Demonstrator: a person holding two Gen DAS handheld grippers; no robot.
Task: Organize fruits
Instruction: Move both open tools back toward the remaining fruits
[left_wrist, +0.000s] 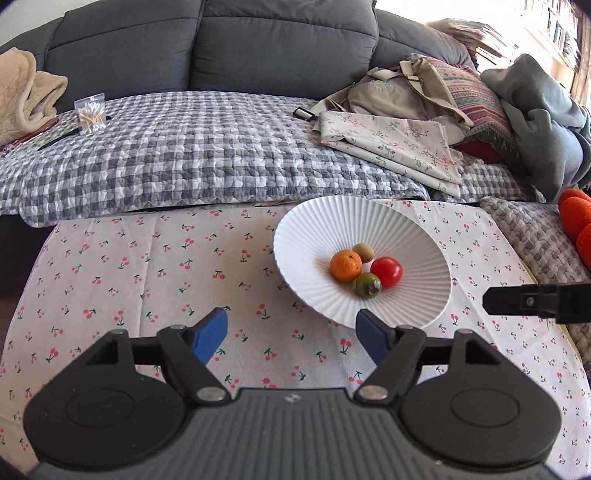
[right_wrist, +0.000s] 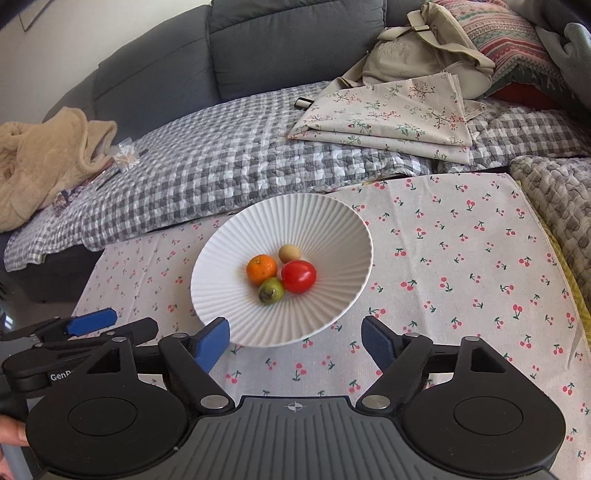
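Resting in white bowl (right_wrist: 229, 236) on cherry-print table (right_wrist: 461, 236): orange (right_wrist: 261, 270), tomato (right_wrist: 299, 276), green fruit (right_wrist: 271, 290), tan fruit (right_wrist: 289, 253), all clustered and touching at centre. Left hand-held gripper (left_wrist: 291, 334) wide open, empty, just short of bowl's near rim. Right hand-held gripper (right_wrist: 295, 341) likewise wide open, empty, at near rim. Sofa (right_wrist: 258, 155) behind table.

Cherry-print tablecloth (right_wrist: 461, 258) under white bowl (right_wrist: 332, 221)
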